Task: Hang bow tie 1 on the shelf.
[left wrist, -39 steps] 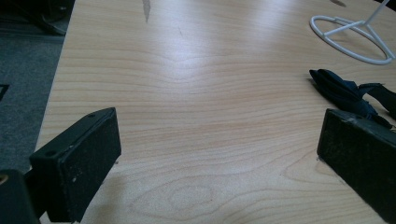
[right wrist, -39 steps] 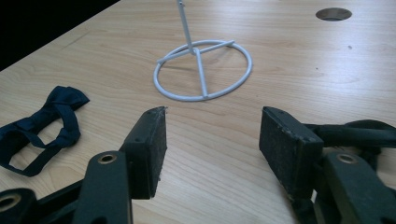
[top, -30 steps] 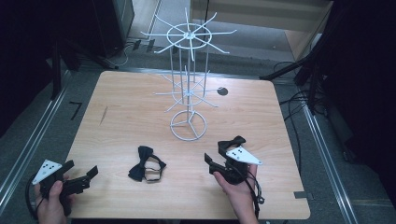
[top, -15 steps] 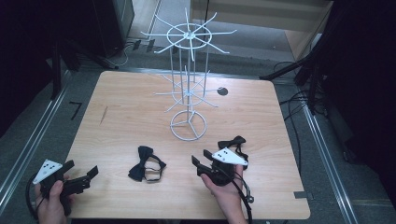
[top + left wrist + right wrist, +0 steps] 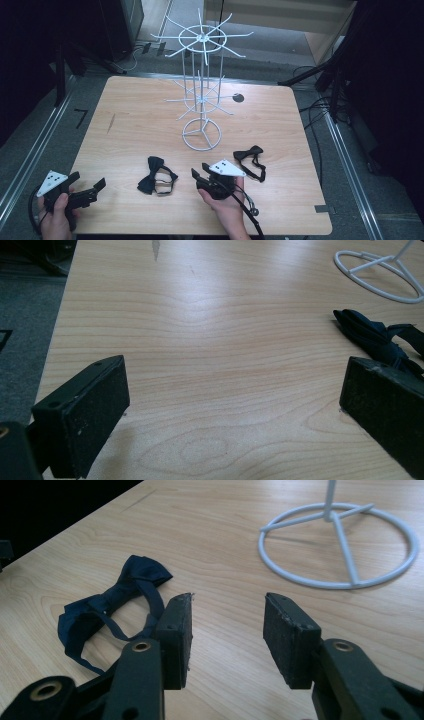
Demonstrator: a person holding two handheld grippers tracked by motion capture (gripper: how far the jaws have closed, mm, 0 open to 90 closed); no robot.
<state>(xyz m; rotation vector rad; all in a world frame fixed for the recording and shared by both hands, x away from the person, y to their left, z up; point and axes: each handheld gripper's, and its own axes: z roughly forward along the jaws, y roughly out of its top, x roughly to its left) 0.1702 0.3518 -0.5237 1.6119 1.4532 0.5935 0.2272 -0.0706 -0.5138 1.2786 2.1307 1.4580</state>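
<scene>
Bow tie [image 5: 156, 176], dark navy, lies flat on the counter [image 5: 135, 125] near the front edge, left of centre, strap looped beside it. Right tool [image 5: 198, 175] sits just right of it, pointing left toward it; jaws partly apart and just been closing, nothing between them, bare wood in the gap. Left tool [image 5: 100, 184] at near left corner, jaws wide apart, empty. Second bow tie [image 5: 250, 156] lies right of the right tool. White wire rack [image 5: 201, 134] stands mid-counter, farther back.
</scene>
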